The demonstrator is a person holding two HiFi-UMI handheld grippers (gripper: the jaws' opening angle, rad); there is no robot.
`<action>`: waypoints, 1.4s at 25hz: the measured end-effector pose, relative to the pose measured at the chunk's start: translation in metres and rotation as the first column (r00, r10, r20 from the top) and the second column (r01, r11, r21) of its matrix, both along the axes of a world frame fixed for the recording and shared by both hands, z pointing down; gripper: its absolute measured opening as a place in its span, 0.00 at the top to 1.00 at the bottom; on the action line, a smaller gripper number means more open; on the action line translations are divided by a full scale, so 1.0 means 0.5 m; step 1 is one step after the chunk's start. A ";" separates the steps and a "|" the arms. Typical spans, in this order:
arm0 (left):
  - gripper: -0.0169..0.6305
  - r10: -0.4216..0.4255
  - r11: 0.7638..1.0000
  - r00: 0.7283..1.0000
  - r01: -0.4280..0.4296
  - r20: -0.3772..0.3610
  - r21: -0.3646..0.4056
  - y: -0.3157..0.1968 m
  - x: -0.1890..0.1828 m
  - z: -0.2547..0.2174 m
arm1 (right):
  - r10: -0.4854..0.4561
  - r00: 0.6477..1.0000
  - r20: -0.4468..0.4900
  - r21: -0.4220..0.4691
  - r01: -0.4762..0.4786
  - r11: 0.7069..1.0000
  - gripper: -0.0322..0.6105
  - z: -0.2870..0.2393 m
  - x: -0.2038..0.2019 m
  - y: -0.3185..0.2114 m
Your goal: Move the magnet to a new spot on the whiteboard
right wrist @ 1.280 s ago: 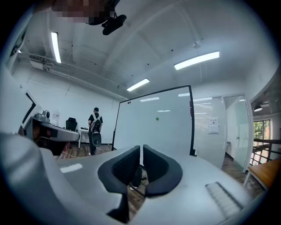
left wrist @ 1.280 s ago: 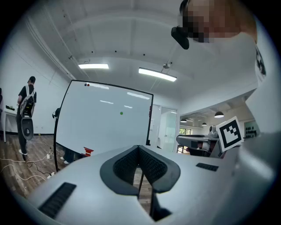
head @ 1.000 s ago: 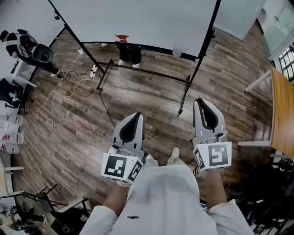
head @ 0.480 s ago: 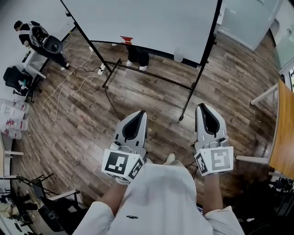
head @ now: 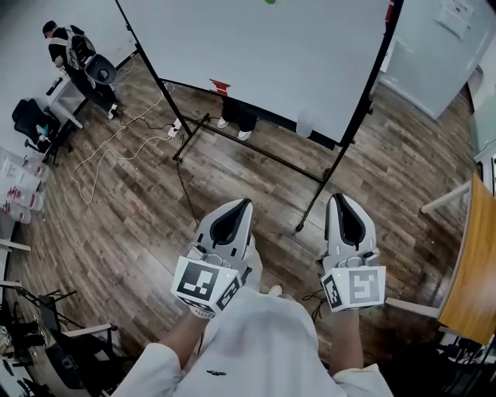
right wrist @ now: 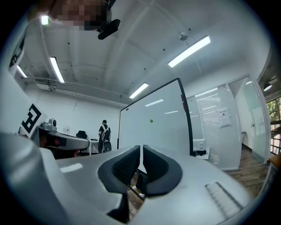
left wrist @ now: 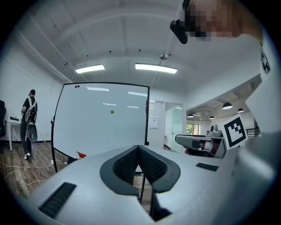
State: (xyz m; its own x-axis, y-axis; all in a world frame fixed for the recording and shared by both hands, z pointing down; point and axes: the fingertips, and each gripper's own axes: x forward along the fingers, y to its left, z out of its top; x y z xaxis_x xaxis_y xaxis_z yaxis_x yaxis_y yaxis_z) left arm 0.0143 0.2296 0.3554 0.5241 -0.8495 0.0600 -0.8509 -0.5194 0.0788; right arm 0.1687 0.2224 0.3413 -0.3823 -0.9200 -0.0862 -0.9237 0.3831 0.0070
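A white whiteboard [head: 271, 54] stands on a black wheeled frame ahead of me. A small green magnet [head: 270, 1] sticks on its face at the head view's top edge; it also shows as the magnet [left wrist: 112, 111] in the left gripper view and the magnet [right wrist: 151, 120] in the right gripper view. My left gripper [head: 242, 203] and right gripper [head: 341, 198] are held side by side, pointing level at the board, well short of it. The left gripper [left wrist: 138, 147] is shut and the right gripper [right wrist: 141, 148] is shut, nothing between either pair of pads.
The board's black legs and crossbar [head: 318, 190] stand on the wood floor between me and the board. Someone's legs [head: 236, 116] show behind it. A person [head: 66, 46] stands by a desk at far left, with cables [head: 116, 147] on the floor. A wooden table [head: 473, 271] is at right.
Both grippers have moved forward toward the whiteboard together, still shut. The board looms larger, and the green magnet has come into the head view at its top edge.
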 end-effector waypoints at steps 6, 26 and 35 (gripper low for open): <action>0.96 0.018 1.000 0.999 -0.018 -0.029 -0.005 -0.176 -0.002 0.001 | 0.012 1.000 -0.028 0.000 -0.012 1.000 0.92 -0.007 -0.009 -0.166; 0.96 0.131 0.991 0.990 -0.129 -0.053 0.047 -0.690 -0.099 -0.085 | 0.083 0.995 -0.050 0.041 -0.081 0.996 0.92 -0.090 -0.154 -0.668; 0.96 0.088 0.996 0.994 -0.086 -0.071 0.037 -0.727 -0.092 -0.091 | 0.050 0.999 -0.003 0.045 -0.049 0.998 0.92 -0.097 -0.149 -0.703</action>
State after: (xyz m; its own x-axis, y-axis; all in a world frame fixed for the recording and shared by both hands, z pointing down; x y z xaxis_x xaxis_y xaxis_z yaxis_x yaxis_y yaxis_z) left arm -0.0319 -0.1337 0.3096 0.5979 -0.8015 -0.0090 -0.7951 -0.5945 0.1199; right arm 0.0943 -0.1293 0.2927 -0.3368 -0.9331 -0.1262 -0.9414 0.3362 0.0273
